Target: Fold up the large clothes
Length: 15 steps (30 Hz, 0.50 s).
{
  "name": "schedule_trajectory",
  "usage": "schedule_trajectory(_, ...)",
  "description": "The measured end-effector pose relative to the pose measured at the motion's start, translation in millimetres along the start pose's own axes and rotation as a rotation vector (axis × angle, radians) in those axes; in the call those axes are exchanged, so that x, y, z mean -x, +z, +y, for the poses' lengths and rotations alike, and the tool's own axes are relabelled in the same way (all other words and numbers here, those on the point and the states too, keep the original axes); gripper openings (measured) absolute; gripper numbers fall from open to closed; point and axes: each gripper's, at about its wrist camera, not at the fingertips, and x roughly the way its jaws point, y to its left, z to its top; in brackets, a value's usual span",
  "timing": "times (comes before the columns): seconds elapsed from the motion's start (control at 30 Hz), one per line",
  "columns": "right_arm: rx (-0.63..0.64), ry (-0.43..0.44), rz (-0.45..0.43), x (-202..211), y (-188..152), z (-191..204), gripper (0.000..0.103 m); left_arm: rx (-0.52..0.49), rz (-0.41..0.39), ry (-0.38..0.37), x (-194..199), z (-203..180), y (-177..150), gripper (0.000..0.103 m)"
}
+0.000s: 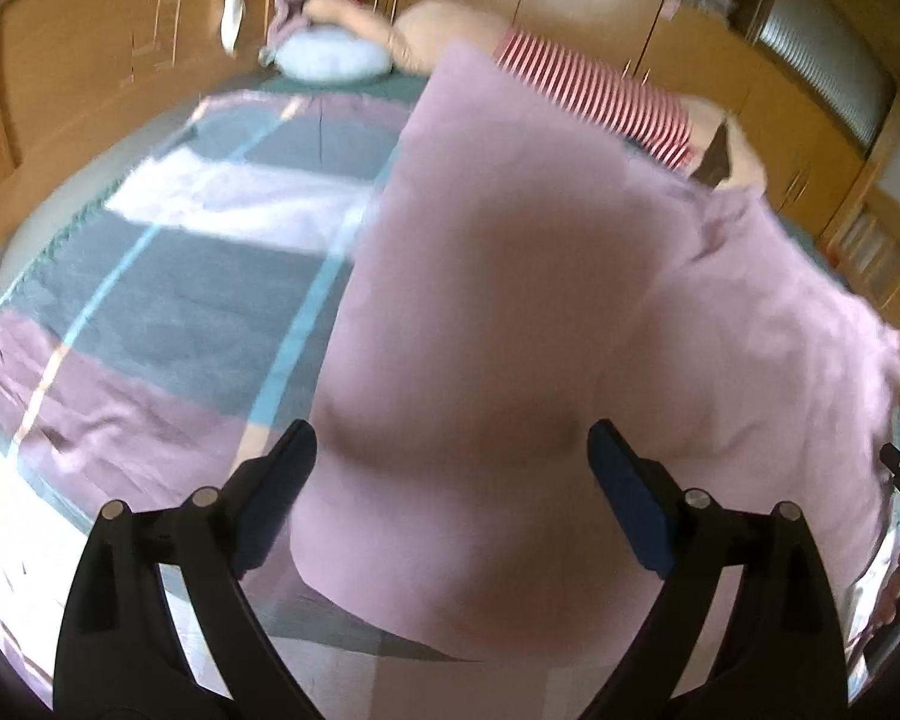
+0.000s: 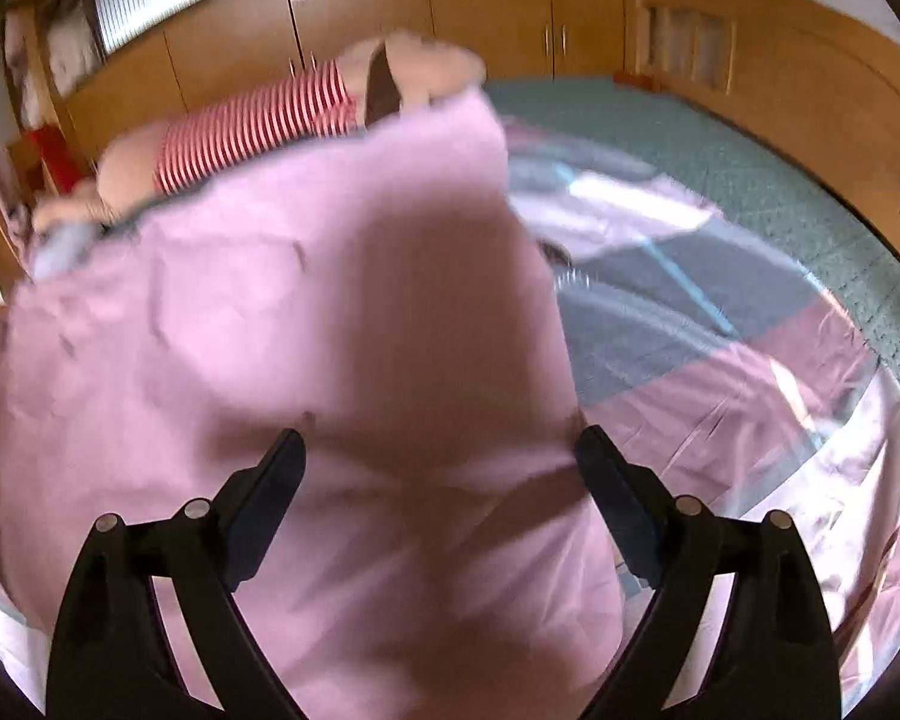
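A bedroom in a home: a wide bed point(image 2: 750, 180) with a green cover and a curved wooden headboard point(image 2: 810, 78), a checked duvet cover point(image 1: 168, 276) spread over it, a pillow point(image 1: 330, 57), and wooden wardrobe doors point(image 2: 486, 12) along the wall.

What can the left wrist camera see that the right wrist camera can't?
Only the left wrist view shows a round pale blue cushion at the far end of the bed and the tip of the other gripper at its right edge.

Only the right wrist view shows the curved wooden bed board and a wide stretch of teal mattress cover.

Both show the big pink cloth over the patchwork blanket, a person in a red-and-white striped top, wooden cupboards, and an open gripper.
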Motion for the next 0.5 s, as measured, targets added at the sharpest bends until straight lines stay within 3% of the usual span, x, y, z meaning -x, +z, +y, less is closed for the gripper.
schedule_trajectory(0.13, 0.177, 0.055, -0.096, 20, -11, 46, 0.094, -0.064, -0.029, -0.017, 12, -15, -2, 0.098)
schedule_trajectory(0.3, 0.306, 0.035, -0.032, -17, -29, 71, 0.095, -0.074, 0.067, 0.018, -12, -18, -10, 0.098)
schedule_trajectory(0.5, 0.202, 0.093, 0.047, -38, -28, 54, 0.102, -0.057, 0.071, 0.003, -13, -17, -10, 0.101)
